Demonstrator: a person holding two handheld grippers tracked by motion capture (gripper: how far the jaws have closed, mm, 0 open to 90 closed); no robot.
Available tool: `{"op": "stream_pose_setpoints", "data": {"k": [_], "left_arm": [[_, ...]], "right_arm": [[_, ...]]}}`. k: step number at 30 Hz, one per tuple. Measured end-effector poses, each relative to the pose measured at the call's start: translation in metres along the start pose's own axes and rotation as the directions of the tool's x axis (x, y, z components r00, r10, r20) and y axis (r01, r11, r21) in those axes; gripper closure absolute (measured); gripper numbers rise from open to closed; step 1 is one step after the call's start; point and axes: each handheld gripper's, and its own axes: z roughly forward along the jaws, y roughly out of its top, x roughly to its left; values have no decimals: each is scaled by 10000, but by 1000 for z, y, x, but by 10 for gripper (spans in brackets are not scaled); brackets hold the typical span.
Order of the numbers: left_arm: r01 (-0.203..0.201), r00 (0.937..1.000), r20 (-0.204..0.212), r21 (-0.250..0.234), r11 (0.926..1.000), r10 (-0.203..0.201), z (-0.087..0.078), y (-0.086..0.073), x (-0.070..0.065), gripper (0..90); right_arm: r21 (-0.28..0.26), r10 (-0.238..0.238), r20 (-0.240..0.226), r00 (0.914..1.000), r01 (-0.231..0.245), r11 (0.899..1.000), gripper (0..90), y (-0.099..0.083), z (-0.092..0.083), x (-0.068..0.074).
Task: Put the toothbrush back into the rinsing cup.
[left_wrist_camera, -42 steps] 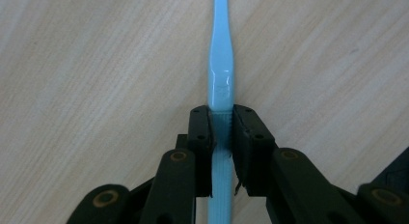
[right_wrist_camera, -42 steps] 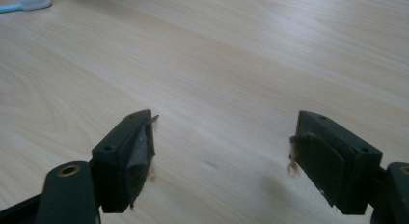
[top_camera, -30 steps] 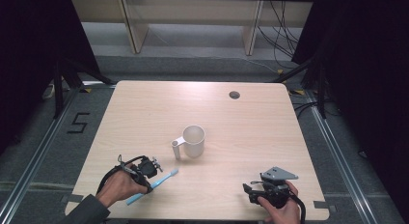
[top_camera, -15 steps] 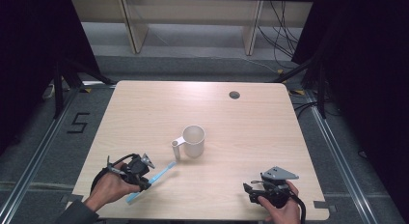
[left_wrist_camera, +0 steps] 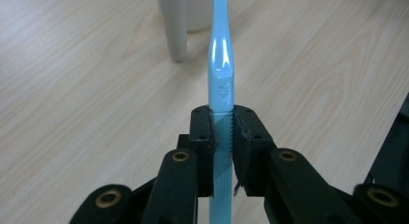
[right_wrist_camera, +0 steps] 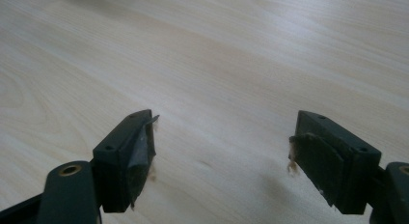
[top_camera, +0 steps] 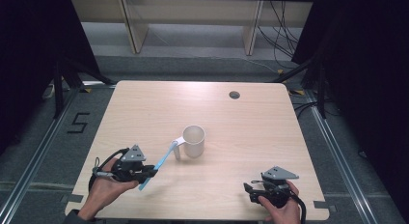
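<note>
Since the earlier high view, left gripper [top_camera: 150,173] has lifted the toothbrush [top_camera: 161,163] off the table [top_camera: 144,103] and swung its far end up toward the mug [top_camera: 194,141]; the tip now sits by the mug's handle [top_camera: 177,149]. Left gripper view: jaws clamped on the blue toothbrush [left_wrist_camera: 220,89] low on its shaft, long stem sticking out ahead, handle and mug base just beyond. Mug upright near table centre, apart from both hands. Right gripper [top_camera: 252,191] parked at the near right edge, unmoved; right gripper view shows its jaws spread wide over bare wood, nothing between them.

Risks, as I judge them: grip is far from the leading tip, so the tip may swing and knock the handle or rim, tipping the light mug. Narrow pad contact could let the brush pivot or slip
</note>
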Motion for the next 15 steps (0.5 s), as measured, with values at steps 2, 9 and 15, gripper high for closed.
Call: {"op": "stream_pose_setpoints", "data": {"k": [2, 9, 15], "left_arm": [[0, 10000, -9, -319, 9995, 0, -1, 2, 0, 787], [182, 9998, -7, -971, 9951, -184, -1, 5, -1, 787], [306, 9994, -96, -1875, 9818, -330, -4, 8, 1, 787]], "right_arm": [[167, 96, 82, 9999, -97, 9998, 236, 0, -1, 1], [21, -294, 204, 9994, 294, 9996, 237, 0, -1, -1], [-3, -233, 168, 9996, 233, 9997, 237, 0, 0, -1]]}}
